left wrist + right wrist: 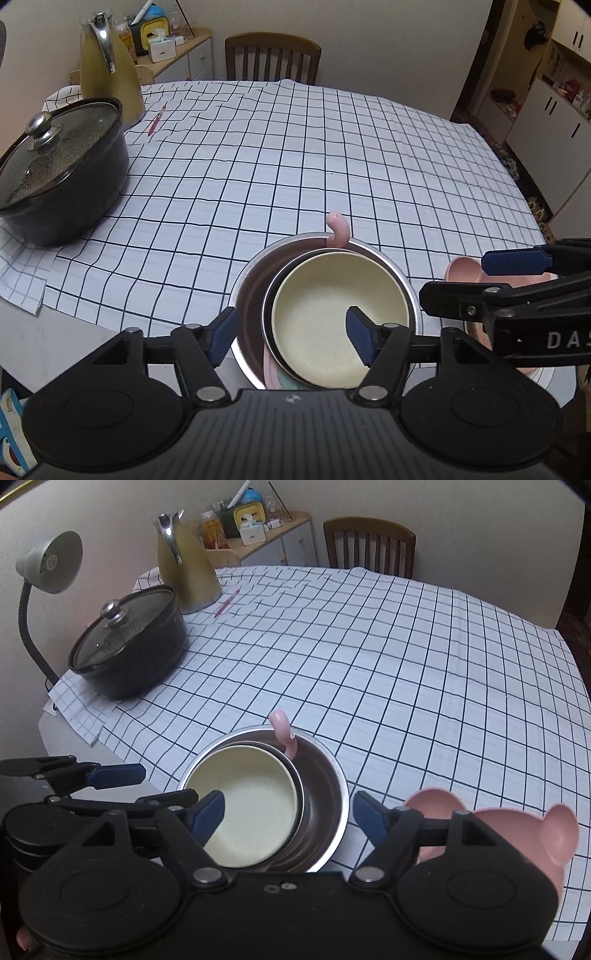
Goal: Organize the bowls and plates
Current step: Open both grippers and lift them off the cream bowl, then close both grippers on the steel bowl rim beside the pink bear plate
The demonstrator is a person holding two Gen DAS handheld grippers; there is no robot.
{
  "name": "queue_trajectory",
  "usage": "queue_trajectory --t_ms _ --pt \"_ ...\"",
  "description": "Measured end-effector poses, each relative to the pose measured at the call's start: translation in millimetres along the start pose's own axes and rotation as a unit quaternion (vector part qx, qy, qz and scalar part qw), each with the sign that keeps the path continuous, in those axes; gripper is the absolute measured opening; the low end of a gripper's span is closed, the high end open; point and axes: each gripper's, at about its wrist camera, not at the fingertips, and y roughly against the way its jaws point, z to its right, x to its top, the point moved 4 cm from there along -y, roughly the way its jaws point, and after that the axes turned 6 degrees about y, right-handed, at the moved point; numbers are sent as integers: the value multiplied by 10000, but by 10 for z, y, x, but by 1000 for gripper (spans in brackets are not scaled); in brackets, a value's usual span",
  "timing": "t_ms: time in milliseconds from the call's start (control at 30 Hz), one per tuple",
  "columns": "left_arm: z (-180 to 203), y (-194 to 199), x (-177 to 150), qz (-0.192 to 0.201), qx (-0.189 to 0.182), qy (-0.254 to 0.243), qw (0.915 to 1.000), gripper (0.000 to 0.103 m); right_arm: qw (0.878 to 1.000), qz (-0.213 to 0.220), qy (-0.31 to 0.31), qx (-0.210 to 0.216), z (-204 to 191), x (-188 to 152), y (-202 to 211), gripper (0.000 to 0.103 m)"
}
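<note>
- steel bowl (255, 295) stands on the checked cloth (295, 166), close to the near table edge; inside it leans a cream bowl (332, 317) on a dark one, and a pink hook (338, 230) hangs over the far rim.
- left gripper (291, 338) is wide open and holds nothing; its right finger is over the cream bowl, its left finger outside the steel rim.
- right gripper (288, 818) is also wide open and empty, above the right side of the steel bowl.
- pink bear plate (517, 830) lies on the cloth just to the right of the steel bowl, apart from the stack.
- my judgement: the stacking is partly done; the step in hand seems to be to fetch the pink bear plate, or to straighten the tilted cream bowl.
- next move calls for closing on a thin rim, so the fingers must come low and level.
- both grippers are near each other, so they could collide.
- far side of the cloth has much open room; the pot (59, 170) and jug (107, 70) stand well apart at the left.
</note>
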Motion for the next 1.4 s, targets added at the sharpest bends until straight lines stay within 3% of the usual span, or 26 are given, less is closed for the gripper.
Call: queue_trajectory --t_ms 133,300,433,833,1033,1233,1400 --pt "-33 41 -3 133 -74 92 9998 85 9998 185 -32 53 25 -13 82 93" --pt "-63 -5 -16 141 -195 54 9997 102 9993 368 -13 -2 27 -61 130 98" --pt "-189 -109 19 66 -186 33 9998 102 9987 476 -65 -140 54 -123 101 101" --pt "-662 -513 131 -170 0 -92 9998 102 9979 -6 -486 -438 314 -486 -266 99" --pt "-755 -584 183 -239 -233 -143 9993 102 9973 -199 -522 -468 330 -574 -393 95" --pt "-949 -642 218 -381 -418 127 9983 102 9970 -290 -590 -408 330 -582 -470 91" --pt "-919 -797 137 -642 -445 -118 9969 101 9969 -341 -615 -366 328 -551 -527 90"
